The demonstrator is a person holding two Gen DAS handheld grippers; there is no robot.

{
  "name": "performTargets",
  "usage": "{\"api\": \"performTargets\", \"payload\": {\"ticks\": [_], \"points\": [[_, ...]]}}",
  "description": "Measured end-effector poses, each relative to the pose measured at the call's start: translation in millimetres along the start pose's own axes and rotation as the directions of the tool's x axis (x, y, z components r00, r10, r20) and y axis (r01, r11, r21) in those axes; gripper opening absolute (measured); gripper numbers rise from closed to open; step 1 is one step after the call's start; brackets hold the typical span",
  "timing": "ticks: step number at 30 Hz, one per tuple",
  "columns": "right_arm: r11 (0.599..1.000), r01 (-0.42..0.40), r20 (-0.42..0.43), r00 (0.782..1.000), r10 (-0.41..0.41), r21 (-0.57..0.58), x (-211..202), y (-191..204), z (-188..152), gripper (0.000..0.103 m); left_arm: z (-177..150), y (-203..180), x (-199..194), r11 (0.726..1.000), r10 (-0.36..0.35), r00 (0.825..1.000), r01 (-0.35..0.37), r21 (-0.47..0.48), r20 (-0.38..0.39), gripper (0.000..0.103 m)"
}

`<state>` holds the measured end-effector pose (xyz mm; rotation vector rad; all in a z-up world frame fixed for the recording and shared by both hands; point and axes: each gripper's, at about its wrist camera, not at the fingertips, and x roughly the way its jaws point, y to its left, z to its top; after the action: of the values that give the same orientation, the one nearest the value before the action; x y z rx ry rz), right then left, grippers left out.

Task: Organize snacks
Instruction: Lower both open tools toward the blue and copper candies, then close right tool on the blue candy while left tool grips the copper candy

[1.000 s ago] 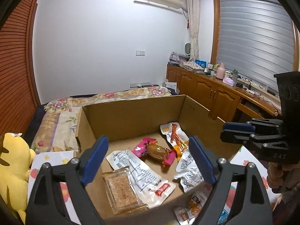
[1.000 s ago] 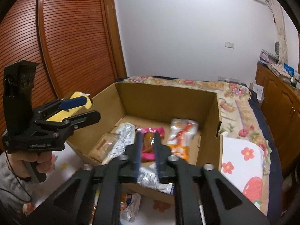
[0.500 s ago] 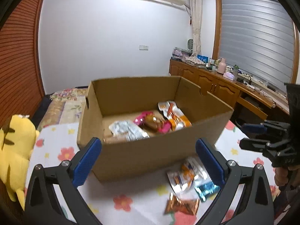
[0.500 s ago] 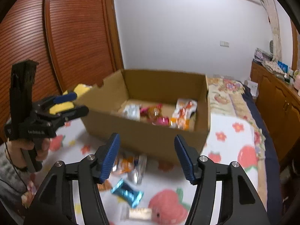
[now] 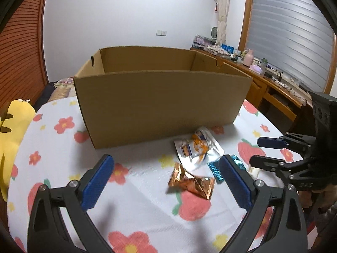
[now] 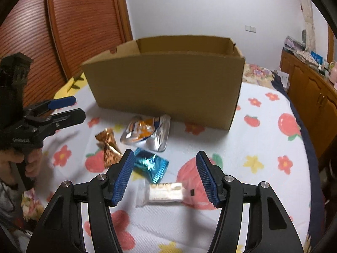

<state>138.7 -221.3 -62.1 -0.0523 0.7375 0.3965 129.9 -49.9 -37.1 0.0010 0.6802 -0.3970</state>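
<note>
Four snacks are seen before one box (image 6: 164,88): silver pouch (image 6: 147,131), copper wrapper (image 6: 108,145), blue wrapper (image 6: 150,164), clear bar (image 6: 166,190). Both the left gripper (image 5: 166,181) and the right gripper (image 6: 165,179) are held wide and empty.

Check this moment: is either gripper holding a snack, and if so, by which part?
Nothing is held. The left gripper and the right gripper are both open above the tablecloth, and the snacks, including the copper wrapper, lie loose.

Tall brown cardboard box (image 6: 166,88) walls off the far side of your floral tablecloth (image 5: 137,210). Crumpled silver-orange pouch (image 6: 147,131), copper foil candy (image 5: 190,182), blue foil packet (image 6: 150,164) & clear-wrapped white bar (image 6: 165,190) crowd the centre strip; bare cloth lies L & R of them.
</note>
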Motion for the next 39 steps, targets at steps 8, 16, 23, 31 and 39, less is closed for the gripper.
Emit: {"api": "performTargets", "payload": {"ticks": [8, 16, 23, 31, 39], "points": [[0.999, -0.010, -0.041, 0.999, 0.008, -0.045, 14, 8, -8, 0.062, -9, -2, 5, 1.000, 0.008, 0.999, -0.008, -0.004, -0.047, 0.099], [0.989, -0.046, -0.129, 0.991, 0.027, -0.143, 42, 22, 0, 0.062, -17, 7, -2, 1.000, 0.022, 0.997, -0.022, -0.007, -0.072, 0.092], [0.979, -0.070, -0.193, 0.981, 0.032, -0.193, 56, 30, 3, 0.062, -27, 7, 0, 1.000, 0.003, 0.995, -0.005, -0.021, -0.102, 0.090], [0.980, -0.121, -0.201, 0.976, 0.088, -0.158, 56, 23, 8, 0.041, -29, -2, 4, 1.000, -0.006, 0.993, 0.004, -0.014, -0.118, 0.090], [0.986, -0.115, -0.137, 0.986, 0.098, -0.121, 40, 19, 2, 0.021, -24, -11, 21, 0.998, -0.033, 0.988, 0.026, -0.049, -0.149, 0.089]]}}
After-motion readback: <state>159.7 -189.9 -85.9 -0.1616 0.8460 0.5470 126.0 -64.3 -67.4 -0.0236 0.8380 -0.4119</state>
